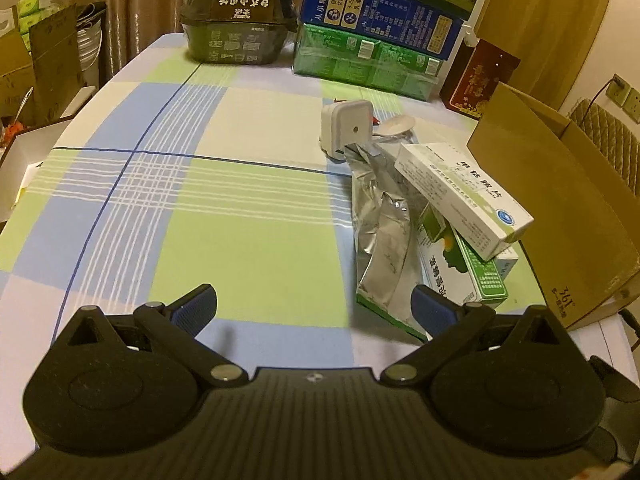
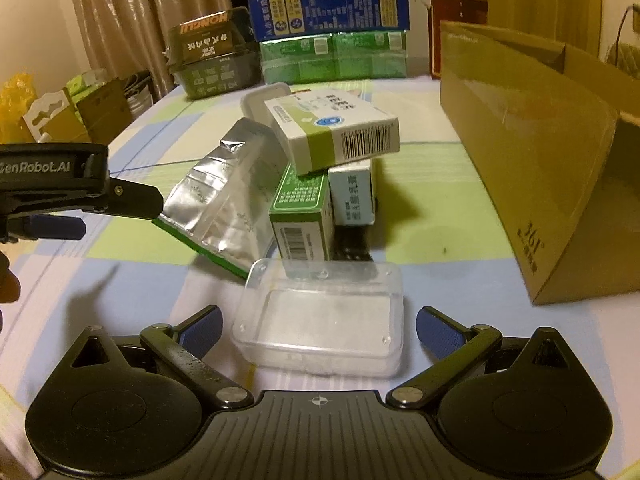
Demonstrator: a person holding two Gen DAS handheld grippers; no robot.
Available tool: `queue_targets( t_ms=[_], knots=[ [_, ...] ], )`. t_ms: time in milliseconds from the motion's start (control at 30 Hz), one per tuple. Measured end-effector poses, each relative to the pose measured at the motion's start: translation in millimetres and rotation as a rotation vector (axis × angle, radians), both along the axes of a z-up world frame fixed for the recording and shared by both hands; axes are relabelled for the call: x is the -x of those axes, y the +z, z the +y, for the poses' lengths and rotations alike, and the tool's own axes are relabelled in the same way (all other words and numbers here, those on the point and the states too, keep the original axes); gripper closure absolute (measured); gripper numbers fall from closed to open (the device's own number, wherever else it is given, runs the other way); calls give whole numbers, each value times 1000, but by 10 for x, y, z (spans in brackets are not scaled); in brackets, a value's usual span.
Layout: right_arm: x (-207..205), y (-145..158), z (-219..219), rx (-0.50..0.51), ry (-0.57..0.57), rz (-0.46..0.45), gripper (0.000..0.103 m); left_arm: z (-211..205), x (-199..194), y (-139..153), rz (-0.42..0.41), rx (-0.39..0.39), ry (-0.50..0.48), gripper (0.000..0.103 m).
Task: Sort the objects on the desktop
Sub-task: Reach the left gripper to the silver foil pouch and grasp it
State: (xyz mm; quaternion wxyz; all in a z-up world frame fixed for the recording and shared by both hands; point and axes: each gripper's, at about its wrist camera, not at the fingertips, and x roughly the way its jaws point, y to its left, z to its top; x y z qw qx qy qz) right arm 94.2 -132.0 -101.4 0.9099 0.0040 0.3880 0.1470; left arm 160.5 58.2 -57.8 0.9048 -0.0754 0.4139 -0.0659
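Note:
A pile lies on the checked tablecloth [image 1: 248,216]: a silver foil pouch [image 1: 380,232], a white medicine box [image 1: 464,200] leaning on a green box [image 1: 464,276], and a white plug adapter [image 1: 346,128] behind them. My left gripper [image 1: 315,310] is open just left of the pouch, its right finger by the pouch's near corner. In the right wrist view, the pouch [image 2: 224,200], white box [image 2: 336,132], green box [image 2: 302,216] and a small white-blue box [image 2: 354,196] stand behind a clear plastic case [image 2: 320,320]. The right gripper [image 2: 320,330] is open around that case. The left gripper [image 2: 108,214] shows at the left.
An open cardboard box [image 2: 540,160] stands at the right, also visible as cardboard box [image 1: 560,208]. At the table's far edge are a dark food tub [image 1: 240,20], stacked blue and green cartons [image 1: 372,40] and a red box [image 1: 476,80]. Clutter sits off the table's left side.

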Motion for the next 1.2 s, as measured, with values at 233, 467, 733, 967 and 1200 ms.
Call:
queue_targets(
  t_ms=[233, 467, 733, 967, 1200],
  knots=[
    [-18, -26, -20, 14, -16, -2, 6, -80, -53, -43, 8, -11, -24, 1],
    [-15, 6, -85, 22, -29, -16, 18, -188, -96, -58, 0, -40, -58, 2],
    [-6, 40, -102, 43, -33, -35, 18, -410, -260, -37, -17, -42, -142, 14],
    [-43, 16, -147, 45, -37, -22, 18, -461, -534, -180, 40, -44, -168, 29],
    [-40, 17, -131, 52, -24, -28, 18, -457, -726, -290, 100, 48, -201, 61]
  ],
)
